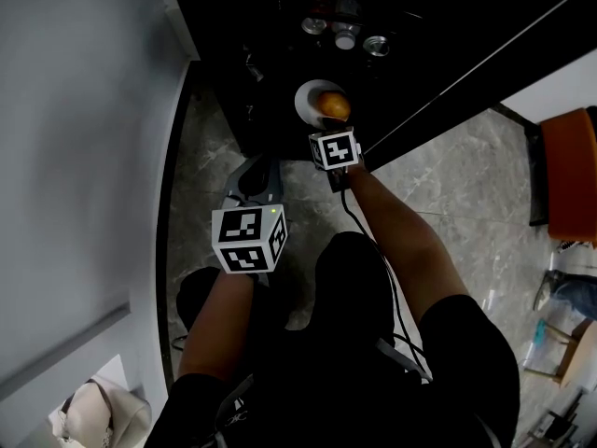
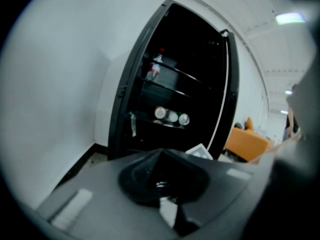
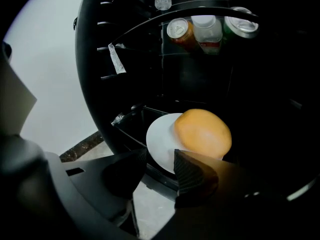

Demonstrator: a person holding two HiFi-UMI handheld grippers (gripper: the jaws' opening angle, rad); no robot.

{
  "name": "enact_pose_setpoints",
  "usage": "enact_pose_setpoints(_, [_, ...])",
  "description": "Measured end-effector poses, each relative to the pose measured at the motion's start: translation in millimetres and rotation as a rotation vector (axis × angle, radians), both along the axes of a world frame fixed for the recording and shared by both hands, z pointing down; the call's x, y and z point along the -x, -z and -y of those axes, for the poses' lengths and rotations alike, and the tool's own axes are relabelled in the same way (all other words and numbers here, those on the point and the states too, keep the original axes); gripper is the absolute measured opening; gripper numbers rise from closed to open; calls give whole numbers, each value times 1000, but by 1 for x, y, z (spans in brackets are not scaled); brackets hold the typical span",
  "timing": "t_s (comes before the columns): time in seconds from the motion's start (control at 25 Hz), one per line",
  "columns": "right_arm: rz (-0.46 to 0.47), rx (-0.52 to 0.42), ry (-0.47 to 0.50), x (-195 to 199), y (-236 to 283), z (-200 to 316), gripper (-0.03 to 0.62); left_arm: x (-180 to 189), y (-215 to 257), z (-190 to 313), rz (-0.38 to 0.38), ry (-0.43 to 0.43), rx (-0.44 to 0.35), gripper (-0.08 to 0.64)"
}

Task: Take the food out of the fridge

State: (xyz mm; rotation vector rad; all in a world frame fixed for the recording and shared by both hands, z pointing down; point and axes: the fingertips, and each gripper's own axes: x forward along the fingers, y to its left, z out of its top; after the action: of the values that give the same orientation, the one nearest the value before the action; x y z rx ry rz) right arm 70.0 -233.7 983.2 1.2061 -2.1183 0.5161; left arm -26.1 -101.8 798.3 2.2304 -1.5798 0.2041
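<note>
Evidently the task is at its start: the round orange food (image 3: 202,132) (a bun or a fruit, I cannot tell which) sits on a white plate (image 3: 159,144) on a low shelf inside the open fridge (image 3: 95,84), below a shelf of cans (image 3: 180,30). The right gripper (image 3: 157,166) is at the plate's near rim with its jaws apart, the rim showing in the gap and nothing grasped yet. The left gripper (image 2: 162,181) hangs back outside the fridge, jaws together and empty. Gripping the plate, lifting it and carrying it out all remain to be done.
</note>
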Motion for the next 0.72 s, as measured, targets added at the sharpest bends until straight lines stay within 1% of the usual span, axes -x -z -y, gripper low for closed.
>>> enact_pose_setpoints(0.16, [-1, 17, 15, -2, -6, -11, 158, -2, -1, 0, 0, 4, 2, -2])
enact_pose_setpoints(0.24, [19, 3, 12, -3, -5, -14, 158, -5, -1, 0, 1, 1, 2, -2])
enact_pose_setpoints(0.4, [113, -64, -61, -11, 19, -17, 158, -9, 2, -1, 4, -6, -2, -2])
enact_pose_setpoints(0.48, [181, -119, -138, -19, 35, -18, 158, -10, 1, -1, 6, -8, -3, -2])
enact_pose_setpoints(0.52, [236, -137, -196, -24, 42, -19, 158, -10, 1, -1, 8, -8, -2, -2])
enact_pose_setpoints(0.56, [310, -137, -266, -30, 46, -22, 156, -10, 0, -1, 9, -9, 0, -2])
enact_pose_setpoints(0.6, [401, -114, -345, -36, 45, -26, 143, -10, -1, 0, 11, -10, 2, -2])
enact_pose_setpoints(0.68, [618, -12, -508, -45, 35, -34, 117, -10, -3, 0, 15, -10, 7, -2])
enact_pose_setpoints(0.72, [732, 50, -584, -48, 27, -37, 115, -10, -4, 1, 18, -10, 10, -2])
